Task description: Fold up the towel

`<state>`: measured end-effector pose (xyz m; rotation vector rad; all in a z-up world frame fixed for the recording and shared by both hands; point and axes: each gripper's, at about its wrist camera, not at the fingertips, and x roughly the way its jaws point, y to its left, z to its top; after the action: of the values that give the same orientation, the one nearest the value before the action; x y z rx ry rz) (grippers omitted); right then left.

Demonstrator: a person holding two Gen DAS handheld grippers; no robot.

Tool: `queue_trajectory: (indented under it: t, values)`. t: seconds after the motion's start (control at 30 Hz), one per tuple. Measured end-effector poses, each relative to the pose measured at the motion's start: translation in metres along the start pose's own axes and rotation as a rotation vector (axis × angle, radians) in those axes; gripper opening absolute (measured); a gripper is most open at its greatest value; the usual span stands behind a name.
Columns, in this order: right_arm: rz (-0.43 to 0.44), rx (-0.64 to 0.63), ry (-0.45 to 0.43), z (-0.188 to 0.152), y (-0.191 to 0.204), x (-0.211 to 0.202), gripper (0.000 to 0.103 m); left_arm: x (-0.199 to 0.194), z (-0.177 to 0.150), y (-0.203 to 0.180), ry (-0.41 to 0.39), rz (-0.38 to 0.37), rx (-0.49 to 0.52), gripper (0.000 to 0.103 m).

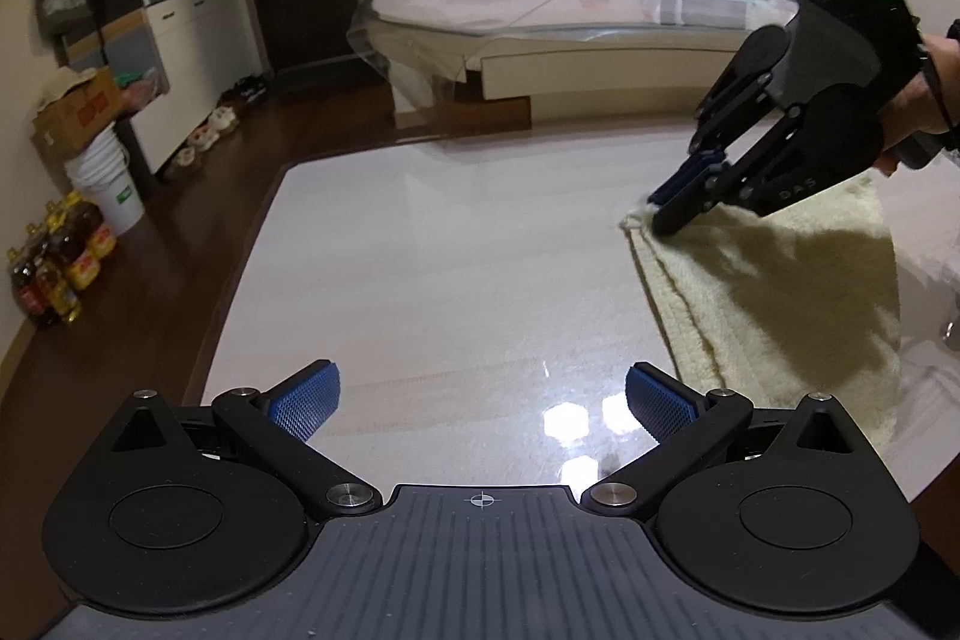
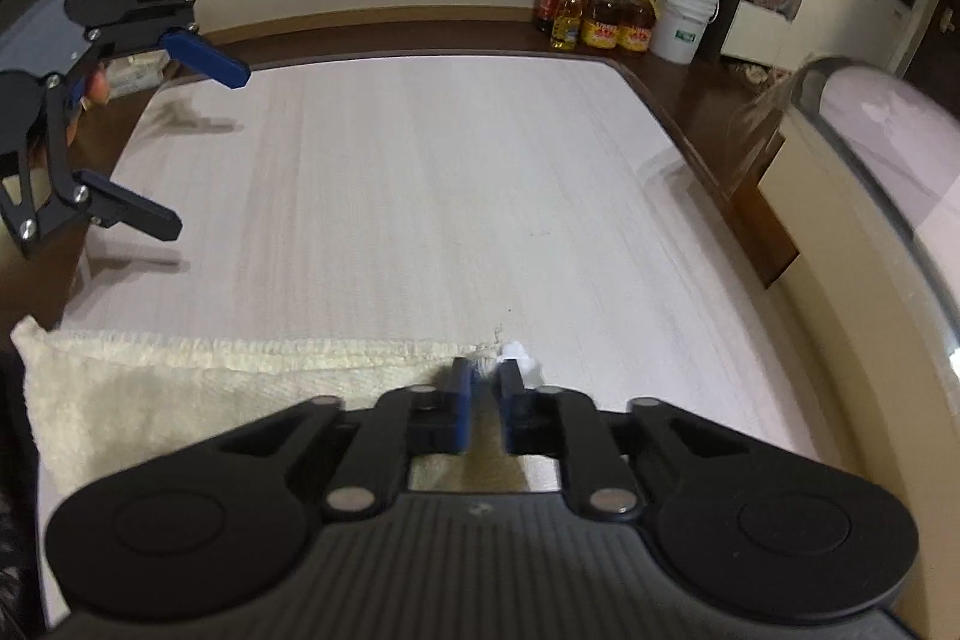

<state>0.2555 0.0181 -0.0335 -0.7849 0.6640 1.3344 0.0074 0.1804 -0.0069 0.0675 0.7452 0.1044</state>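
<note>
The cream towel (image 1: 774,292) is lying already doubled on the white tabletop (image 1: 432,268), its stacked edges showing as layered lines along the side facing the left claw, which suggests at least one fold is behind it. In the left wrist view it is sitting at about three o'clock, flat and near the tabletop's right side. The right claw (image 2: 485,381) is pinching the towel's far corner, its blue pads (image 2: 462,400) drawn together on the cloth with a white tuft or tag poking out past the tips; holding the corner this way is probably meant to square the layers or to carry that corner across for another fold. Seen from the left wrist, the right claw (image 1: 672,208) is angling downward from two o'clock toward the tabletop, the person's hand (image 1: 924,100) gripping its handle behind. The left claw (image 1: 483,400) is hovering with its fingers spread wide apart and holding nothing, well away from the towel, apparently waiting to take the near corner. In the right wrist view it is hanging at ten o'clock above the bare tabletop.
</note>
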Motion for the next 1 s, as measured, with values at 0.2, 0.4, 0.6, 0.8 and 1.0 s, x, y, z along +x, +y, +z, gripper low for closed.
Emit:
queue_trajectory:
  t: [0.2,0.4,0.6,0.8,1.0]
  values:
    - [-0.046,0.022,-0.09,-0.01,0.016,-0.047,0.007,-0.008,-0.005,-0.003,0.0,-0.016,0.066,0.103]
    - [-0.15,0.046,-0.129,-0.035,0.05,-0.103,0.007,-0.019,-0.01,-0.006,-0.018,-0.034,0.216,0.103]
    - [-0.252,0.065,-0.116,-0.043,0.058,-0.104,0.007,-0.023,-0.012,-0.014,-0.022,-0.025,0.294,0.103]
    - [-0.244,0.044,-0.146,-0.014,0.041,-0.075,0.007,-0.028,-0.011,-0.014,-0.041,-0.015,0.246,0.103]
    - [-0.214,0.035,-0.102,0.001,0.016,-0.039,0.013,-0.03,-0.012,-0.009,-0.041,-0.018,0.211,0.103]
